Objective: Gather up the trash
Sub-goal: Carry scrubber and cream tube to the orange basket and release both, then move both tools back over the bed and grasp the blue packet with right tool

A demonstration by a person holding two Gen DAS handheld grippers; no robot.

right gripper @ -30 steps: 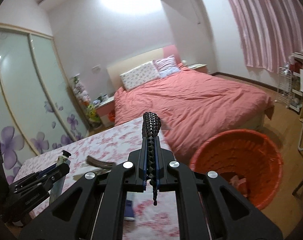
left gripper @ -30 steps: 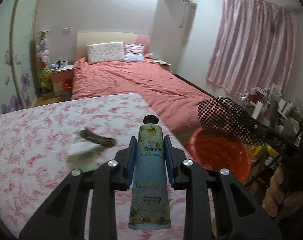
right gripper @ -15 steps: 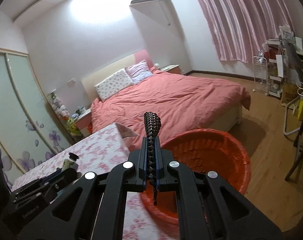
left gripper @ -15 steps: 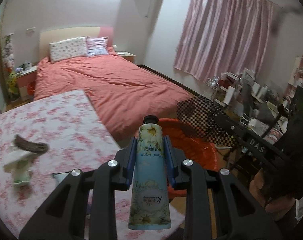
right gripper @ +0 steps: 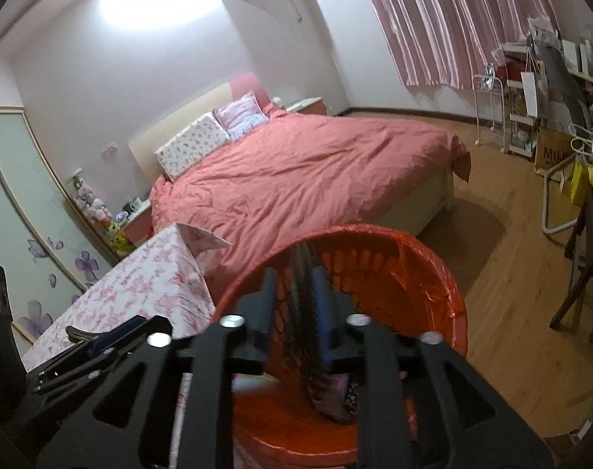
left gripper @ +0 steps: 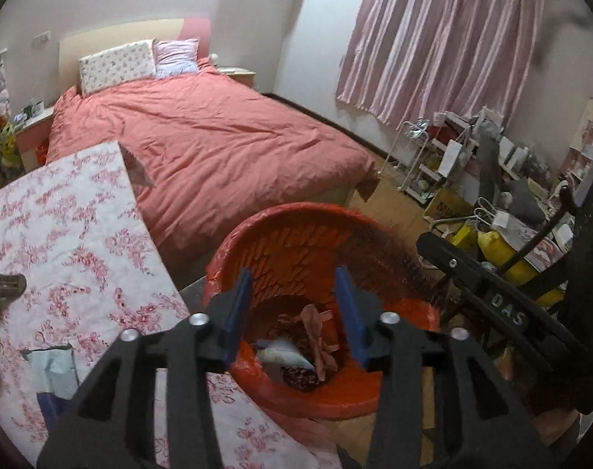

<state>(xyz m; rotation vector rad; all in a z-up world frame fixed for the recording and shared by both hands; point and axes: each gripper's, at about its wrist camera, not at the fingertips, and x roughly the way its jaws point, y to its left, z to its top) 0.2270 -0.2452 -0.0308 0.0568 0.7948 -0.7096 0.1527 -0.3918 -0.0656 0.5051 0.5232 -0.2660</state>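
My left gripper (left gripper: 294,308) is open and empty above the red trash bin (left gripper: 390,234). The hand cream tube (left gripper: 284,355) lies blurred inside the bin among other trash. My right gripper (right gripper: 296,305) hangs over the same bin (right gripper: 445,305) with its jaws parted a little; the black mesh piece (right gripper: 304,312) stands blurred between them. In the left wrist view the right gripper's black body (left gripper: 491,305) shows at the right. A brown peel (left gripper: 3,283) and a wrapper (left gripper: 54,363) lie on the floral table (left gripper: 61,234).
A bed with a red cover (left gripper: 218,144) stands beyond the table and bin. Cluttered shelves and a cart (left gripper: 491,172) line the right wall under pink curtains. Wooden floor (right gripper: 511,332) lies to the right of the bin.
Both grippers swung right from the table to over the bin. The left gripper opened and the tube dropped into the bin. The right jaws parted around the mesh piece.
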